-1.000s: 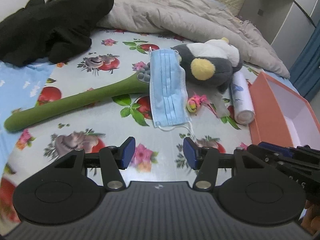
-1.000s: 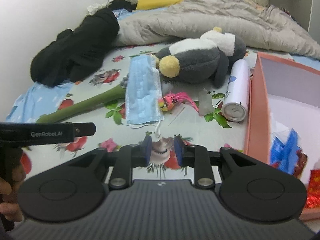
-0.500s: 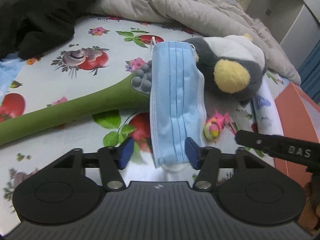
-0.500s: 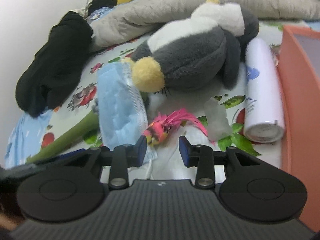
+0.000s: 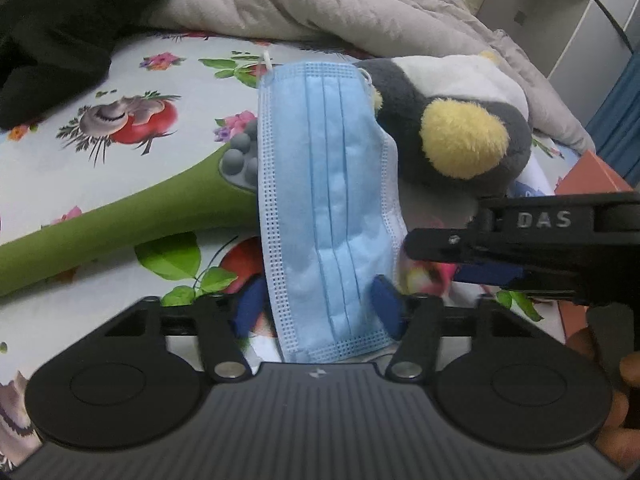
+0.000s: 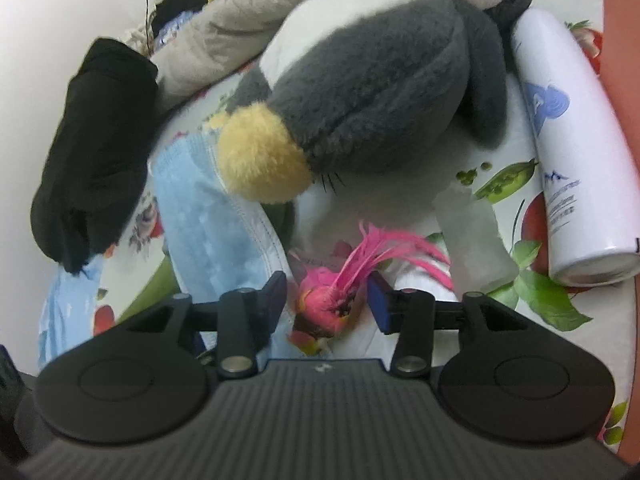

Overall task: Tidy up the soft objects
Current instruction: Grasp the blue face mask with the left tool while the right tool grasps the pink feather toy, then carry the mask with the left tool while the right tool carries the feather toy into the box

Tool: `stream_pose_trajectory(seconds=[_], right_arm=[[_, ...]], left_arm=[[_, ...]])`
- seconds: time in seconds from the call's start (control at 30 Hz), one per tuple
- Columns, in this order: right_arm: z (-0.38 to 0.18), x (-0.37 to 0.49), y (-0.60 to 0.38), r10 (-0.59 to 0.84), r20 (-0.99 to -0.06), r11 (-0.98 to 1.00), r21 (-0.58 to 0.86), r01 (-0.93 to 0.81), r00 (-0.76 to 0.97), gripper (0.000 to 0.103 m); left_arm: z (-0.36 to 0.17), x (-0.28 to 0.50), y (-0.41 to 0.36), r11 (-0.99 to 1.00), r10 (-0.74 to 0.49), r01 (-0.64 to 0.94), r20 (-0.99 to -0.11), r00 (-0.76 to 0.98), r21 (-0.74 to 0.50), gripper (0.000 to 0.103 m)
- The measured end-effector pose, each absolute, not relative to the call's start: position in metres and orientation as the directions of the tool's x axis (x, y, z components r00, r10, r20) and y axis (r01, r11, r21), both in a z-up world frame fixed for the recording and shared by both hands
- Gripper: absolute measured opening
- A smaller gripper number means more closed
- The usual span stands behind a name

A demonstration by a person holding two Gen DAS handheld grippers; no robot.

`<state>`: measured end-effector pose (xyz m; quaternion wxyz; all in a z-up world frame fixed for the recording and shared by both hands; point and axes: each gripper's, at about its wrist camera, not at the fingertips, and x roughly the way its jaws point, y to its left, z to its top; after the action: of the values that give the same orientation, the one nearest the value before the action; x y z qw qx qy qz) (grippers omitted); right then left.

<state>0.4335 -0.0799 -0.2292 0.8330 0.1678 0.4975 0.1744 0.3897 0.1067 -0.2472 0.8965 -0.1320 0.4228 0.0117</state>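
Observation:
A blue face mask (image 5: 328, 208) lies on the flowered bedsheet, draped over the head of a green massage stick (image 5: 120, 220). My left gripper (image 5: 318, 308) is open with the mask's near end between its blue pads. A grey, white and yellow plush penguin (image 6: 372, 92) lies behind. A small pink feathered bird toy (image 6: 332, 304) lies in front of it. My right gripper (image 6: 328, 302) is open with the bird toy between its pads. The mask also shows in the right wrist view (image 6: 216, 232). The right gripper's side shows in the left wrist view (image 5: 520, 236).
A white spray can (image 6: 568, 152) lies right of the penguin beside an orange box (image 6: 624, 40). Black clothing (image 5: 60, 28) and a grey quilt (image 5: 320, 4) lie at the back. A clear cap (image 6: 472, 236) lies near the bird toy.
Both grippers moved forward and down. The left now straddles the mask's near end; the right, which opened wider, now straddles the bird toy.

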Motion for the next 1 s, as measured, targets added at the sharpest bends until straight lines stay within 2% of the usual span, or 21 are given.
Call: stream_pose_trajectory(seconds=[0.03, 0.07, 0.13, 0.23, 0.57, 1.0], right_arm=[[-0.230, 0.433, -0.079, 0.456, -0.771, 0.884, 0.449, -0.128, 0.445, 0.047], [-0.229, 0.432, -0.077, 0.454, -0.771, 0.886, 0.443, -0.137, 0.447, 0.047], [-0.228, 0.431, -0.075, 0.445, -0.773, 0.892, 0.426, -0.149, 0.452, 0.037], [-0.224, 0.429, -0.074, 0.438, -0.771, 0.897, 0.411, -0.164, 0.462, 0.035], [-0.197, 0.405, -0.087, 0.427, -0.754, 0.903, 0.385, -0.190, 0.499, 0.035], [-0.162, 0.325, -0.110, 0.412, -0.749, 0.911, 0.345, -0.227, 0.519, 0.035]], left_arm=[[-0.247, 0.390, 0.105, 0.966, -0.085, -0.134, -0.762, 0.641, -0.220, 0.045], [-0.246, 0.391, 0.105, 0.965, -0.093, -0.132, -0.762, 0.641, -0.229, 0.036], [-0.245, 0.391, 0.106, 0.959, -0.101, -0.143, -0.764, 0.637, -0.246, 0.028], [-0.240, 0.388, 0.106, 0.957, -0.100, -0.146, -0.760, 0.642, -0.250, 0.012], [-0.206, 0.360, 0.102, 0.957, -0.100, -0.135, -0.731, 0.675, -0.256, 0.009], [-0.169, 0.287, 0.088, 0.955, -0.093, -0.145, -0.727, 0.681, -0.257, 0.008]])
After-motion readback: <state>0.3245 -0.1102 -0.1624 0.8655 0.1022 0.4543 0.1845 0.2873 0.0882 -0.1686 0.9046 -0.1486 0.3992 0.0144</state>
